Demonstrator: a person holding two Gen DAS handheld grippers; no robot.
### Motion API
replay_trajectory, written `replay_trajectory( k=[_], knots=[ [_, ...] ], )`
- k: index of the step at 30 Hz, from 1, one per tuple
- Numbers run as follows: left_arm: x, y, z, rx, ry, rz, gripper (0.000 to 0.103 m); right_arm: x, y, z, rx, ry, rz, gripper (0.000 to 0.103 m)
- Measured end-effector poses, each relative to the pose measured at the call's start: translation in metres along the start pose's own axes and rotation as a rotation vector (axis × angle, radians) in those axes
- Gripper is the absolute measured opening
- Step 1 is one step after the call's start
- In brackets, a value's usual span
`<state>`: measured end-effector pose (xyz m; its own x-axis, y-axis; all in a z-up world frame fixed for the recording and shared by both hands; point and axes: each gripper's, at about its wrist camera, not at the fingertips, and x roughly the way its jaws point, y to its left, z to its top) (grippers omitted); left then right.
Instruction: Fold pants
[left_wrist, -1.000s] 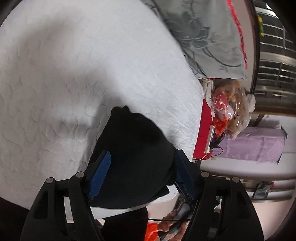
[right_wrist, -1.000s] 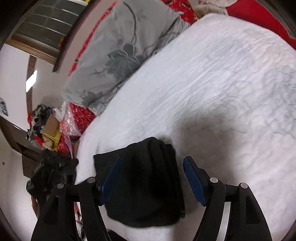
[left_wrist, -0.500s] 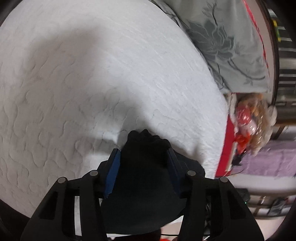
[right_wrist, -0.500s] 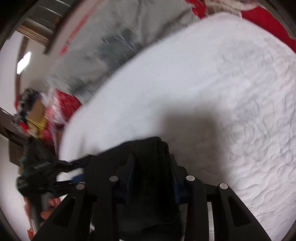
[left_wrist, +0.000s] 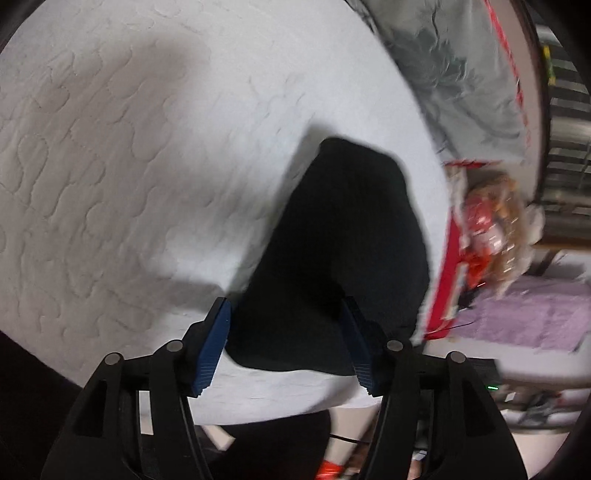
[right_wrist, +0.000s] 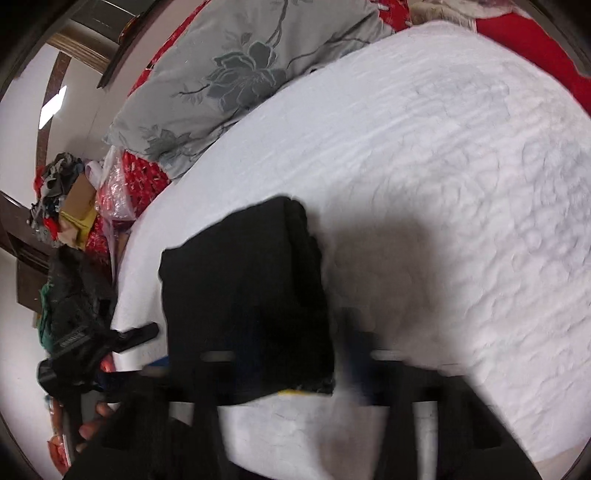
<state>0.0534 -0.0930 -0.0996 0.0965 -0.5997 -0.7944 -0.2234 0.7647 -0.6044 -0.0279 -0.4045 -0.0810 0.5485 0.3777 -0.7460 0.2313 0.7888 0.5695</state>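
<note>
White quilted bed (left_wrist: 129, 166) near its corner edge: folded black pants (left_wrist: 343, 266) lie as a compact bundle. Left gripper (left_wrist: 288, 350) fingers spread apart, straddling the near end, long axis running ahead. Right gripper (right_wrist: 295, 369) blurred; finger state cannot be told. Left appears nearer.

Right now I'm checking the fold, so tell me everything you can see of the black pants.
The black pants lie folded into a compact, roughly rectangular bundle of plain, soft-looking dark fabric, with stacked layers showing along one edge. They rest flat on the white quilted bedcover, near its corner. The left hand-held gripper stands open around the near end; whether its fingers touch is unclear. The right view is blurred.
</note>
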Motion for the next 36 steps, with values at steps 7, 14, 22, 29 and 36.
replay_trajectory(
  k=[7, 14, 22, 29, 36],
  knots=[
    [0.005, -0.014, -0.01, 0.079, 0.0, 0.096, 0.059, -0.002, -0.014, -0.026, 0.024, -0.017, -0.031, 0.03],
    [-0.016, -0.009, -0.001, 0.017, -0.007, -0.013, 0.059, -0.031, -0.017, -0.008, 0.097, -0.084, 0.065, 0.045],
    [-0.023, -0.052, 0.04, 0.079, -0.057, -0.012, 0.059, -0.014, -0.005, 0.021, 0.088, -0.079, 0.043, 0.048],
    [0.007, -0.064, 0.068, 0.099, -0.084, 0.123, 0.059, 0.017, -0.01, 0.044, 0.142, -0.047, 0.04, 0.058],
    [0.021, -0.09, 0.059, 0.214, -0.187, 0.255, 0.052, 0.015, 0.004, 0.051, 0.046, -0.081, 0.027, 0.033]
  ],
)
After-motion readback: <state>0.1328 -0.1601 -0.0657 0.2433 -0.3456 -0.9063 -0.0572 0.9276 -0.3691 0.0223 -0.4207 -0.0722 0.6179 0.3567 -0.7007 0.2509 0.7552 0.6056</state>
